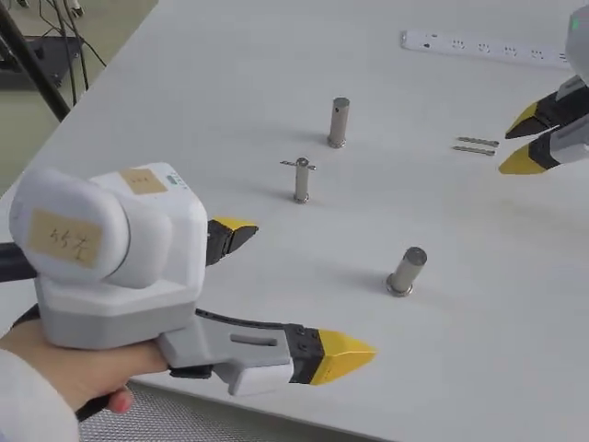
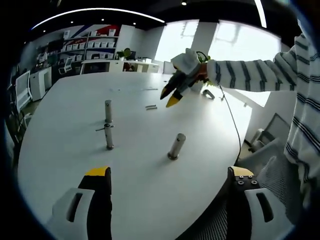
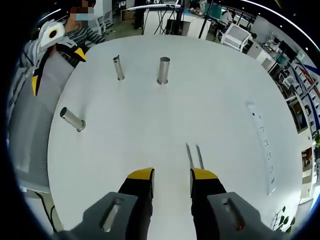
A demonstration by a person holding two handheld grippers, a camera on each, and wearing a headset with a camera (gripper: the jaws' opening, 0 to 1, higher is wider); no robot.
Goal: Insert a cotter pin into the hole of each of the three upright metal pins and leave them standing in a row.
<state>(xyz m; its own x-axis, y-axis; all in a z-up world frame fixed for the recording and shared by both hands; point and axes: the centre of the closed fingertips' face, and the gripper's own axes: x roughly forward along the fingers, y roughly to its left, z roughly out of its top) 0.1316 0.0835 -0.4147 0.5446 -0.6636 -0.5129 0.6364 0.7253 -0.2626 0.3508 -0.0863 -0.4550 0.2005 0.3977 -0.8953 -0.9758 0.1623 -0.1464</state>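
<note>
Two thin silvery cotter pins (image 3: pixel 194 156) lie flat and side by side on the white table (image 1: pixel 230 74), just ahead of the right gripper (image 3: pixel 172 174), whose yellow-tipped jaws stand apart and hold nothing. The left gripper (image 2: pixel 170 171) hovers near the table's front edge with its jaws spread wide, also empty.

Three upright grey metal pins with flanged feet stand in a loose row. The far one (image 1: pixel 339 122) and the near one (image 1: pixel 405 272) are bare. The middle one (image 1: pixel 302 180) already carries a cotter pin crosswise through its upper hole.

The loose cotter pins look light, stiff and slick. On this smooth top they will likely skid or roll away from a closing jaw, so a pinch straight down across one pin is safer than a sideways scoop. The better hold is probably toward the looped head, leaving the legs free to enter the hole, though which end is the head is too small to tell here.

The upright pins seem heavy for their size but narrow-footed. A sideways push could topple one, so bracing the shaft below its hole with the left gripper looks wise.
</note>
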